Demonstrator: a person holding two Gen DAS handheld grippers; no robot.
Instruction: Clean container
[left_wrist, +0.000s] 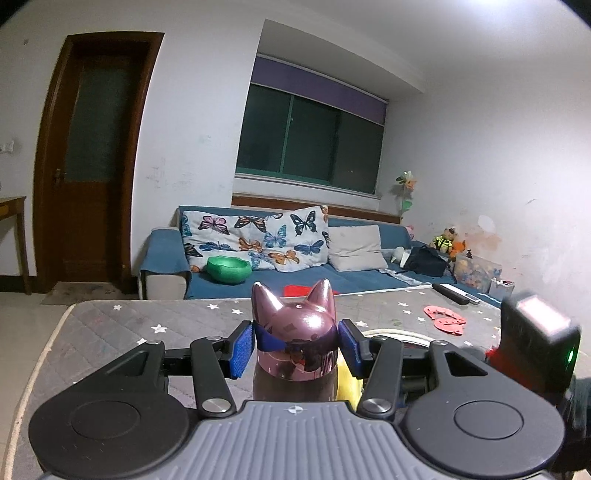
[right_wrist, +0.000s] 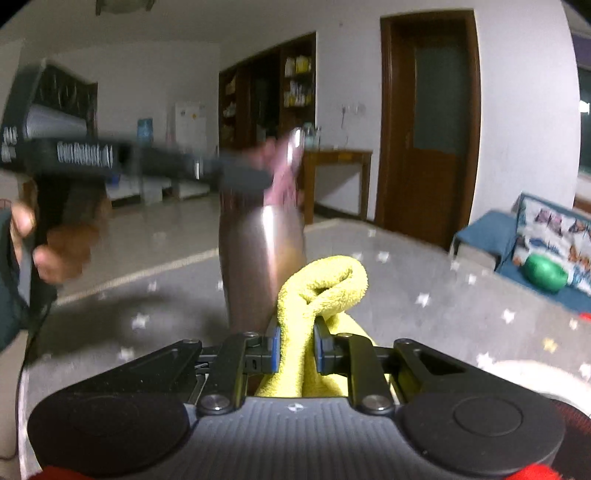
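Note:
A metallic pink bottle with a cat-ear lid (left_wrist: 295, 317) stands upright above the table. My left gripper (left_wrist: 295, 345) is shut on it, its blue pads pressing the lid from both sides. In the right wrist view the bottle's body (right_wrist: 258, 254) is blurred, and a hand (right_wrist: 62, 251) holds the left gripper at the left. My right gripper (right_wrist: 297, 349) is shut on a folded yellow cloth (right_wrist: 325, 284). The cloth sits right beside the bottle's lower body; whether they touch I cannot tell. A strip of the cloth (left_wrist: 349, 384) shows behind the bottle.
The table wears a grey quilted cover with white stars (left_wrist: 129, 332). On it lie red paper cut-outs (left_wrist: 443, 319) and a black and white remote (left_wrist: 456, 293). A white round rim (right_wrist: 535, 376) lies near my right gripper. A blue sofa with a green bowl (left_wrist: 229, 269) stands behind.

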